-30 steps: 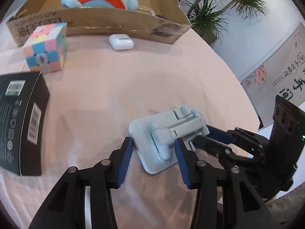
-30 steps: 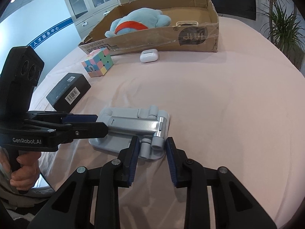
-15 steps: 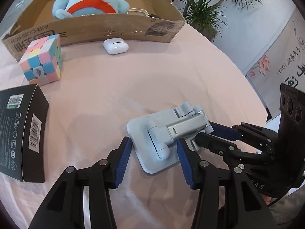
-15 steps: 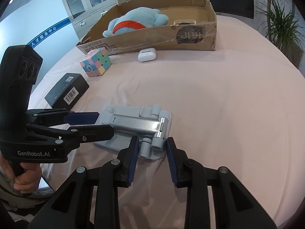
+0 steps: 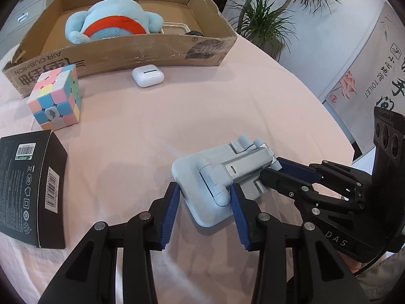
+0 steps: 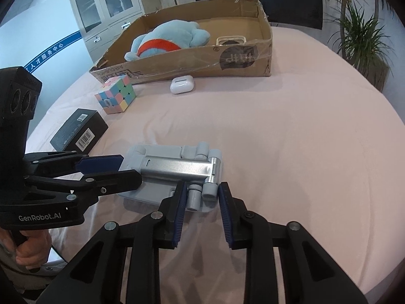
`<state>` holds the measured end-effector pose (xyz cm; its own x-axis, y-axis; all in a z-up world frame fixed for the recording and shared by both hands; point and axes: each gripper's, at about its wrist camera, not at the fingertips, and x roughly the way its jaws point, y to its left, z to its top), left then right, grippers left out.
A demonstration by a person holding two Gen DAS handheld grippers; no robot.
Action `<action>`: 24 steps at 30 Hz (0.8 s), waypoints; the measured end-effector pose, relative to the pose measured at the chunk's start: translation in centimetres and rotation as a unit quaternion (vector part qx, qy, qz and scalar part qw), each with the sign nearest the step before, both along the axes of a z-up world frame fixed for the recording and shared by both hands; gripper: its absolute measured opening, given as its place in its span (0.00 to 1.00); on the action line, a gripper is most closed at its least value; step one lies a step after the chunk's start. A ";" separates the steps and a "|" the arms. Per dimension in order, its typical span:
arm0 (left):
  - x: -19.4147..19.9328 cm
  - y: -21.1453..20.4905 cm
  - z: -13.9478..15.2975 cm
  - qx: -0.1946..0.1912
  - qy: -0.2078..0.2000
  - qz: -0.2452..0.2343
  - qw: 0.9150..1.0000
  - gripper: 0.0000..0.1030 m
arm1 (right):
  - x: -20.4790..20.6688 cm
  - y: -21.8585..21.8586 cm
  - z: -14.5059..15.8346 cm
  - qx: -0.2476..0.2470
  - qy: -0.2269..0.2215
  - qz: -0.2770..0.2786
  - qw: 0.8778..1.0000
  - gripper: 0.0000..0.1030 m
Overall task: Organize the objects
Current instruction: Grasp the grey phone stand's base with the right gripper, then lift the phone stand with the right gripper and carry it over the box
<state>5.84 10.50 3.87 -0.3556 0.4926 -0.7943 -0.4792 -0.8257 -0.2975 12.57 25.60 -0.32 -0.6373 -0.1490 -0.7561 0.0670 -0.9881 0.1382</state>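
A folded grey phone stand (image 5: pixel 222 174) lies flat on the pink tablecloth, also in the right wrist view (image 6: pixel 174 169). My left gripper (image 5: pixel 205 192) is open, its blue pads straddling the near end of the stand's base. My right gripper (image 6: pixel 201 192) is open, its pads on either side of the stand's hinge knobs. Each gripper shows in the other's view: the right one (image 5: pixel 276 172) reaches in from the right, the left one (image 6: pixel 126 169) from the left.
A cardboard box (image 5: pixel 131 53) at the back holds a blue plush toy (image 5: pixel 114 25) and a small tray. In front of it lie a white earbud case (image 5: pixel 148 76), a pastel puzzle cube (image 5: pixel 57 101) and a black carton (image 5: pixel 27 182). Potted plants stand beyond the table.
Both grippers have edged forward around the stand; the left pads now flank its base. The stand has barely shifted.
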 end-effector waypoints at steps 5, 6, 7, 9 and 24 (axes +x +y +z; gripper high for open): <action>-0.4 -0.1 0.6 0.007 0.008 0.002 1.000 0.37 | -0.1 0.2 0.7 -0.002 0.010 -0.004 1.000 0.22; -0.5 -0.1 0.8 0.007 0.009 0.003 1.000 0.37 | -0.2 0.1 0.8 -0.001 0.012 -0.004 1.000 0.22; -0.6 -0.1 0.9 0.007 0.010 0.004 1.000 0.37 | -0.3 0.1 1.0 0.000 0.014 -0.005 1.000 0.22; -0.9 -0.2 1.3 0.011 0.014 0.007 1.000 0.37 | -0.5 0.0 1.2 -0.001 0.019 -0.007 1.000 0.22; -4.6 1.8 5.8 -0.012 0.078 0.004 0.997 0.37 | -3.6 1.4 4.9 -0.009 0.065 -0.023 0.998 0.22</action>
<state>1.28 12.27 9.71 -0.4801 0.4713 -0.7398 -0.5116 -0.8356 -0.2003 8.95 27.01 4.59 -0.7368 -0.1302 -0.6635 0.0410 -0.9881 0.1483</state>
